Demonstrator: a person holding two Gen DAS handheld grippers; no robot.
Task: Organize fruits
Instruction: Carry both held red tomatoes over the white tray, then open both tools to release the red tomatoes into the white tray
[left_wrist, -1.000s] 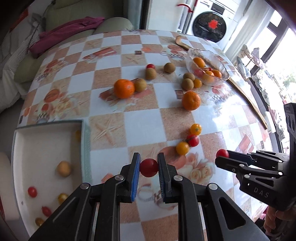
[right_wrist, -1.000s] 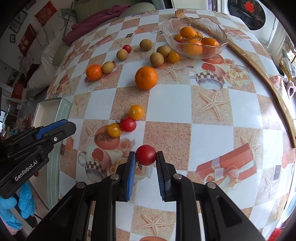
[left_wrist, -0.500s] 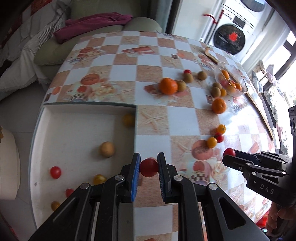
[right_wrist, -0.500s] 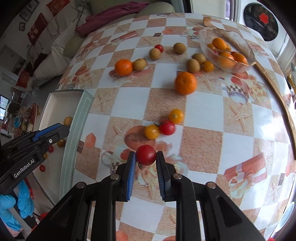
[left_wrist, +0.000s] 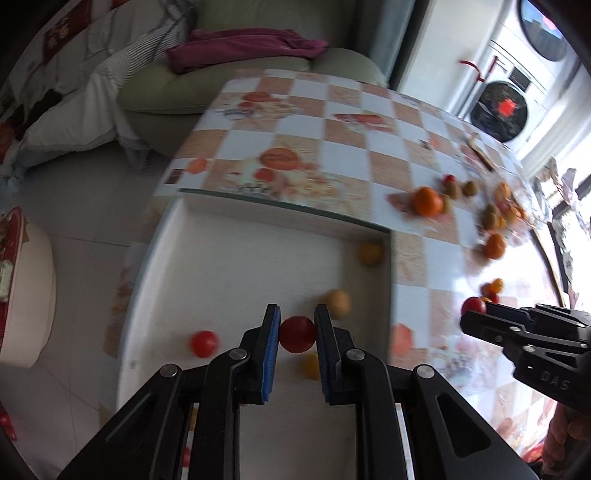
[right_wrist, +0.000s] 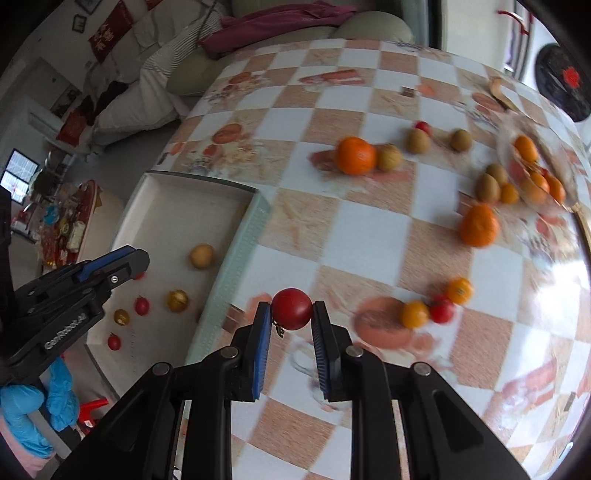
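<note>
My left gripper (left_wrist: 296, 334) is shut on a red cherry tomato (left_wrist: 296, 333) and holds it over the white tray (left_wrist: 236, 266). The tray holds several small fruits: a red tomato (left_wrist: 203, 343), a tan fruit (left_wrist: 338, 302) and yellow ones (left_wrist: 370, 253). My right gripper (right_wrist: 290, 310) is shut on another red cherry tomato (right_wrist: 291, 308) above the checkered table (right_wrist: 369, 229), just right of the tray's edge (right_wrist: 236, 266). The left gripper also shows in the right wrist view (right_wrist: 122, 264). The right gripper shows in the left wrist view (left_wrist: 476, 317).
Oranges (right_wrist: 355, 155) (right_wrist: 479, 225), brown kiwis (right_wrist: 417, 140) and small tomatoes (right_wrist: 442, 309) lie scattered on the table. A glass bowl (right_wrist: 535, 173) with oranges stands at the far right. A sofa with a purple cloth (left_wrist: 243, 48) is beyond the table.
My left gripper has swung left with its tomato, from the tray's edge to over the tray. My right gripper has also moved left with its tomato, toward the tray's rim.
</note>
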